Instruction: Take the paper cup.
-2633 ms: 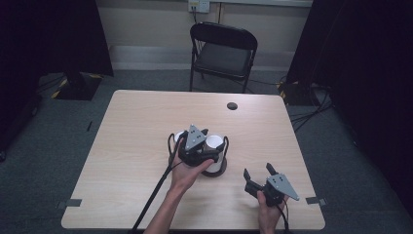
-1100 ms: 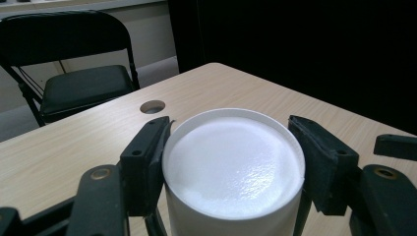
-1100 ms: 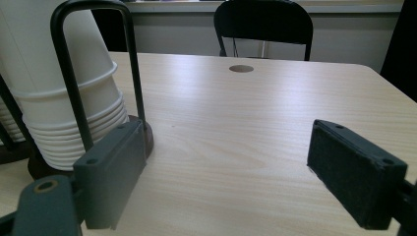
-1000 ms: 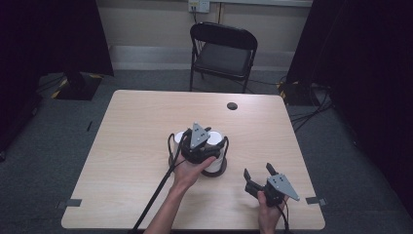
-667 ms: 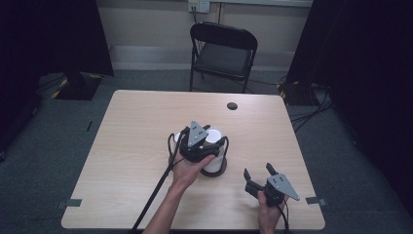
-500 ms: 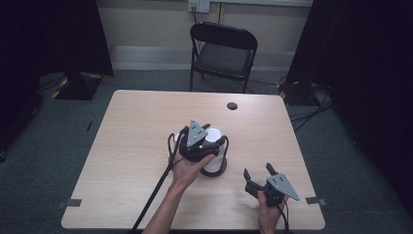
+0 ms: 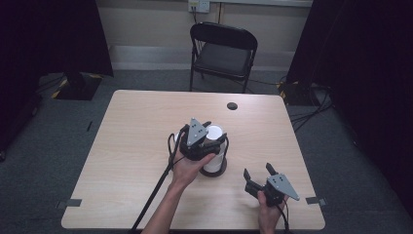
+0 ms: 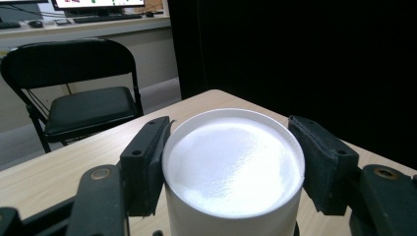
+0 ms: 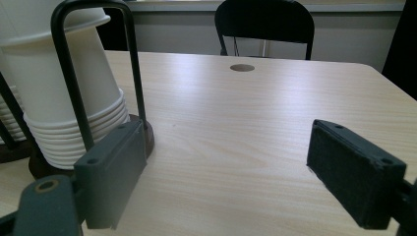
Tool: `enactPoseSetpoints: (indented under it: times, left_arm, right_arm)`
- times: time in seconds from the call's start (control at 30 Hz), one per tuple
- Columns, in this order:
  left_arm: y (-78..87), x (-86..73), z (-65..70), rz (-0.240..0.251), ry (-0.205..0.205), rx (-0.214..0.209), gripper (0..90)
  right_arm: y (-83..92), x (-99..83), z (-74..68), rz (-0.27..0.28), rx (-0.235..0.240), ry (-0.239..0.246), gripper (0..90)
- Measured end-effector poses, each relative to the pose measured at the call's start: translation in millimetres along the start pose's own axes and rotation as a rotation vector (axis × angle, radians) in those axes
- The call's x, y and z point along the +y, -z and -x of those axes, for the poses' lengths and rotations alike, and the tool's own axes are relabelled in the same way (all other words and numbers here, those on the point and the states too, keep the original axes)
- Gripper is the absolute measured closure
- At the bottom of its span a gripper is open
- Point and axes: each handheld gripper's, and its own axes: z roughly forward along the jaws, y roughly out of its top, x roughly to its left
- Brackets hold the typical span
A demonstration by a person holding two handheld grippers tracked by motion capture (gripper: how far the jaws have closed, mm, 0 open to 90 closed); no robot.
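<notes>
A stack of white paper cups (image 7: 215, 162) stands upside down in a black wire holder (image 9: 132, 64) on a round dark base (image 7: 217, 172) at the middle of the table. My left gripper (image 7: 203, 139) is shut on the top cup (image 8: 231, 162), one black pad on each side of its upturned bottom, above the stack (image 9: 64, 98). My right gripper (image 7: 257, 171) rests near the table's front right. It is open, and there is bare wood between its pads (image 9: 354, 172).
The light wooden table (image 7: 136, 146) has a round dark hole (image 7: 232, 106) near its far edge. A black folding chair (image 7: 223, 51) stands beyond that edge. The left gripper's cable (image 7: 156, 187) trails toward the front edge.
The left gripper has shifted slightly, with the top cup between its jaws. The right gripper has kept still.
</notes>
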Motion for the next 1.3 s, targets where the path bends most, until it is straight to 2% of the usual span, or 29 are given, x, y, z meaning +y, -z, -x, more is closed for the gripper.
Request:
enactPoseSetpoints:
  times: [0.23,0.37,0.57,0.83,0.97,1.13,1.3]
  left_arm:
    - [2.5,3.0,-2.2,0.014,0.045,0.008,35.0]
    - [3.8,4.4,1.0,0.018,0.020,0.013,35.0]
    - [5.7,6.0,2.3,0.020,0.013,0.009,35.0]
    - [9.7,11.3,1.8,0.044,0.032,-0.010,35.1]
    - [11.5,13.1,1.7,0.059,0.047,0.002,35.1]
    - [15.0,14.9,1.4,0.073,0.048,0.010,35.1]
    - [20.4,18.0,1.8,0.091,0.051,-0.002,35.0]
  right_arm:
    - [0.0,0.0,-0.1,0.000,0.000,0.002,14.8]
    - [0.0,0.0,-0.1,0.000,0.001,0.002,14.9]
    - [-0.1,0.1,-0.3,-0.003,0.001,0.001,15.0]
    - [-0.2,0.0,-0.5,-0.002,-0.003,0.001,15.0]
    - [-0.2,0.1,-0.8,-0.005,-0.002,0.002,15.0]
    - [-0.2,0.1,-0.8,-0.005,-0.003,0.002,15.0]
    - [-0.3,0.1,-0.7,-0.005,-0.003,0.004,15.0]
